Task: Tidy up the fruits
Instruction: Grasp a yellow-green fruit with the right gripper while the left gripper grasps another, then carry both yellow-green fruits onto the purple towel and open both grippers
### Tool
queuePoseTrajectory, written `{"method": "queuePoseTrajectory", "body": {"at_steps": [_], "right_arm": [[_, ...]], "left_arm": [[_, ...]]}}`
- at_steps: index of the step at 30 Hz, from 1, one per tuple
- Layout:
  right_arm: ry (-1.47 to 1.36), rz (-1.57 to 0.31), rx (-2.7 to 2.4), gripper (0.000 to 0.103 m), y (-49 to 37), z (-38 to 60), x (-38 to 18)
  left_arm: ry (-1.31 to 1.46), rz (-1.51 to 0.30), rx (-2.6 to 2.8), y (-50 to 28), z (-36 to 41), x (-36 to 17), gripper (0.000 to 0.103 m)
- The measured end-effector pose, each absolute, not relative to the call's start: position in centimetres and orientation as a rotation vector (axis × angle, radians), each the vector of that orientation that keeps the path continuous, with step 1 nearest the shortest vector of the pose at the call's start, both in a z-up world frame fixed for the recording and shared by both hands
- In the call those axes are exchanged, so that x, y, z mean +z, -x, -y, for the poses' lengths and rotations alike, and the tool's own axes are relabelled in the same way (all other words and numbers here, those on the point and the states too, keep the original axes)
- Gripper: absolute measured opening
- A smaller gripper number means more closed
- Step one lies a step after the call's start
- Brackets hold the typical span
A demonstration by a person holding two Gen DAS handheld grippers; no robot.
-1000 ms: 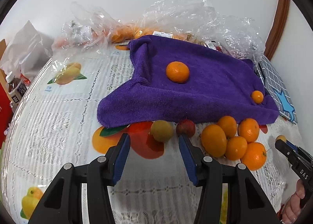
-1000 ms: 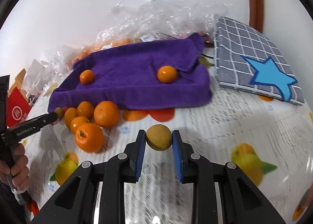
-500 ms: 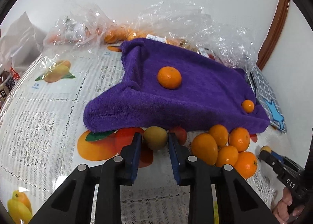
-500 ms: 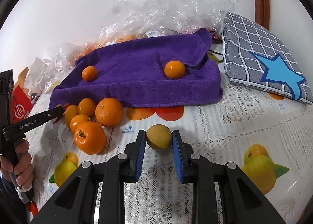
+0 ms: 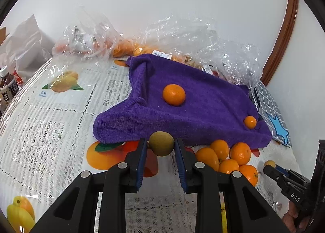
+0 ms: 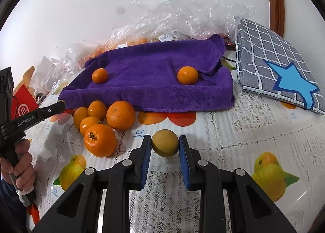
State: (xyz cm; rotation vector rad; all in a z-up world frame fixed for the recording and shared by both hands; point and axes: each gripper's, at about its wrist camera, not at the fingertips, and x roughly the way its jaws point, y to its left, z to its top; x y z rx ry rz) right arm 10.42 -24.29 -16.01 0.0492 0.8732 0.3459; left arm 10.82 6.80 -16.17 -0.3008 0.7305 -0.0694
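Note:
My left gripper (image 5: 161,148) is shut on a small greenish-brown fruit (image 5: 161,143) and holds it just above the table, in front of the purple towel (image 5: 203,111). My right gripper (image 6: 165,147) is shut on a similar yellowish-brown fruit (image 6: 165,145) near the table's front. Two oranges lie on the towel, one big (image 5: 174,94) and one small (image 5: 250,122). A pile of several oranges (image 6: 105,123) sits on the table before the towel. It also shows in the left wrist view (image 5: 229,157).
Clear plastic bags with more oranges (image 5: 182,46) lie behind the towel. A grey checked cushion with a blue star (image 6: 278,70) is at the right. Bottles (image 5: 8,90) stand at the left edge. The lace tablecloth (image 5: 50,131) bears fruit prints.
My left gripper has closed on the greenish fruit and lifted it off the table. My right gripper keeps its fruit and has barely moved.

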Motion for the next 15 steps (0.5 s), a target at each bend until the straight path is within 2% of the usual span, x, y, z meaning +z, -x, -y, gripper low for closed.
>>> {"method": "queuePoseTrajectory", "body": {"at_steps": [15], "right_arm": [[-0.116, -0.858, 0.311, 0.027, -10.2, 25.8, -15.7]], "left_arm": [[0.338, -0.655, -0.054, -10.0, -7.5, -15.2, 0.026]]}}
